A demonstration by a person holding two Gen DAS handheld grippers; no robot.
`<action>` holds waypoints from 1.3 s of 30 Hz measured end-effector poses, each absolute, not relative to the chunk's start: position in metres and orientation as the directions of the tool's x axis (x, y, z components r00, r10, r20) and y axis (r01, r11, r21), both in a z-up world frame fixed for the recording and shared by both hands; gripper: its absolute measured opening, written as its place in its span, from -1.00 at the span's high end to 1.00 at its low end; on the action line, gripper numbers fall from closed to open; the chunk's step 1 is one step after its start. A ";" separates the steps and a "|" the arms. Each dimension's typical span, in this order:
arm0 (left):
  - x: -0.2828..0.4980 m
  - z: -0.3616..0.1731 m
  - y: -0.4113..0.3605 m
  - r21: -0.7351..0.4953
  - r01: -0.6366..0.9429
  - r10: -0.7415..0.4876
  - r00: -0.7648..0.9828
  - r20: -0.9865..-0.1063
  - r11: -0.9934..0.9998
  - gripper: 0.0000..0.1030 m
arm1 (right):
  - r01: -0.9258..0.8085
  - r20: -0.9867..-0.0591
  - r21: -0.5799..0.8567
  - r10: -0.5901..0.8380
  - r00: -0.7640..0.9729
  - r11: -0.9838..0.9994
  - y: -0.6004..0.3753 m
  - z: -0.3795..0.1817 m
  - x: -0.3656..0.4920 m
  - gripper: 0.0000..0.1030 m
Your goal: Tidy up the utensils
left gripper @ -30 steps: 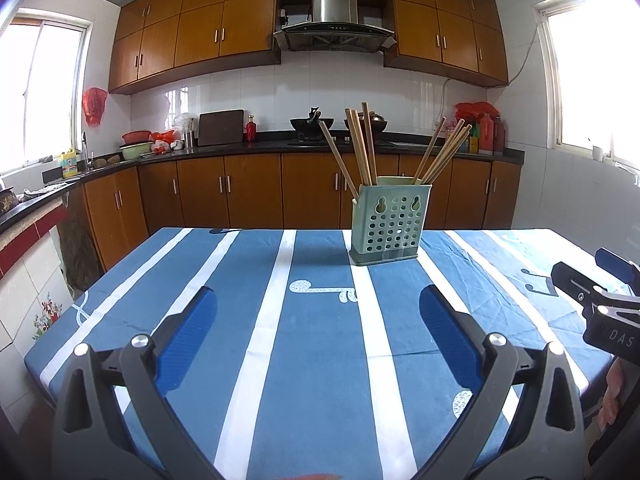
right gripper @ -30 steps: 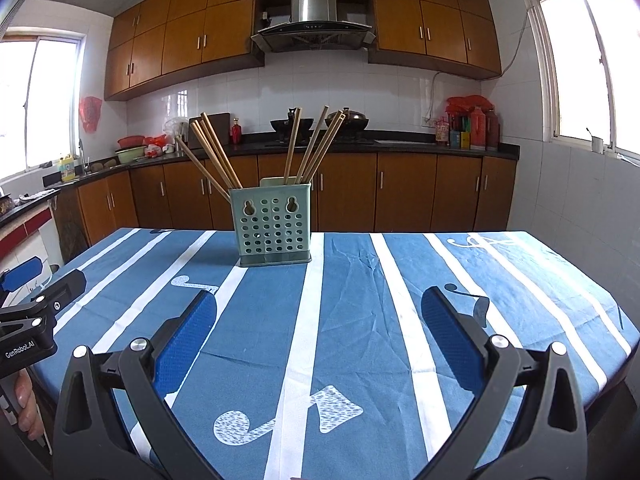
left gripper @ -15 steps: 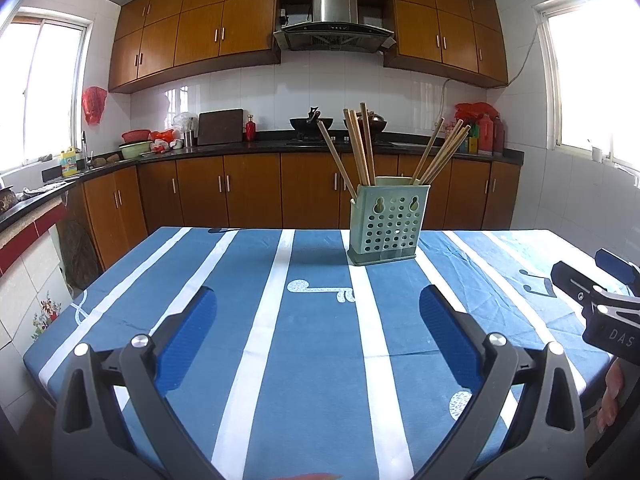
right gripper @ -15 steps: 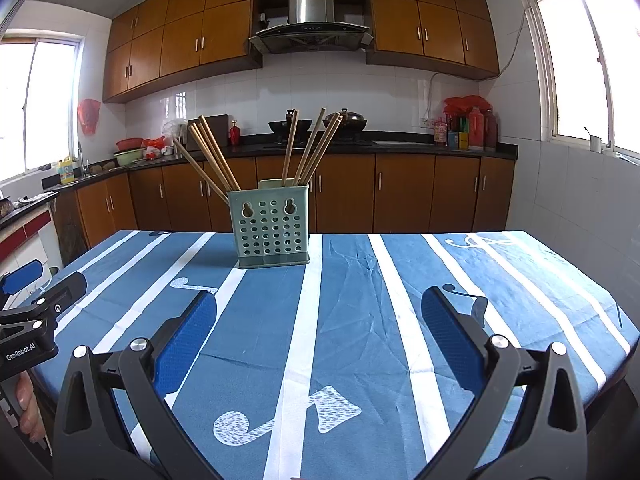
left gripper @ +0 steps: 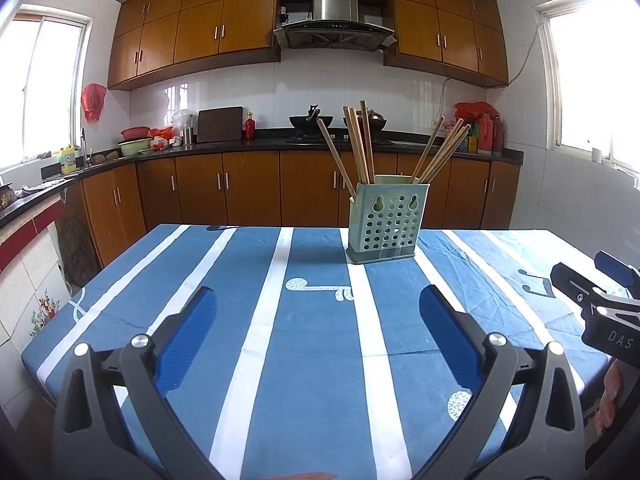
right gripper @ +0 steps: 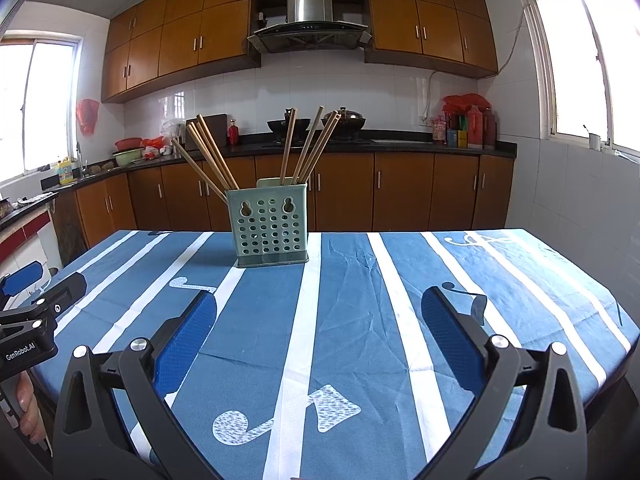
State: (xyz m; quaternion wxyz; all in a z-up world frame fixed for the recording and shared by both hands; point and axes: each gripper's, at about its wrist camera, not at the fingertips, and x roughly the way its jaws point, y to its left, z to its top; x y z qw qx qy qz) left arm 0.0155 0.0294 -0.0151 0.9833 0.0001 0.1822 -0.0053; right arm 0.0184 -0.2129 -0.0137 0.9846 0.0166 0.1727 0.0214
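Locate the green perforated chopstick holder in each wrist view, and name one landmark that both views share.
Left wrist view: the chopstick holder stands right of centre on the striped tablecloth, beyond the open left tool.
Right wrist view: it stands left of centre, beyond the open right tool.
Shared landmark: the steel range hood on the back wall.

The tablecloth was blue with white stripes and white and dark music-note shapes. The utensil holder was pale green, dotted with round holes, and the chopsticks in it were light tan wood. Both grippers, left and right, had black frames and blue pads. The cabinets were orange-brown, the wall tiles white, the countertop black.
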 end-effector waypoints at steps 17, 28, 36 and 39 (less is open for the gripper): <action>0.015 -0.015 0.029 -0.001 0.012 -0.012 0.932 -0.361 1.000 -0.92 | -0.035 -0.341 0.048 0.049 0.939 0.998 -0.211 -0.016 0.019 -0.97; 0.016 -0.014 0.028 -0.002 0.009 -0.009 0.932 -0.362 1.000 -0.92 | -0.034 -0.341 0.048 0.048 0.939 0.998 -0.210 -0.016 0.018 -0.97; 0.016 -0.014 0.027 -0.003 0.011 -0.011 0.932 -0.363 1.000 -0.92 | -0.035 -0.341 0.048 0.050 0.939 0.998 -0.210 -0.016 0.018 -0.97; 0.016 -0.014 0.028 -0.003 0.011 -0.012 0.932 -0.363 1.000 -0.92 | -0.035 -0.341 0.046 0.049 0.939 0.998 -0.210 -0.016 0.018 -0.97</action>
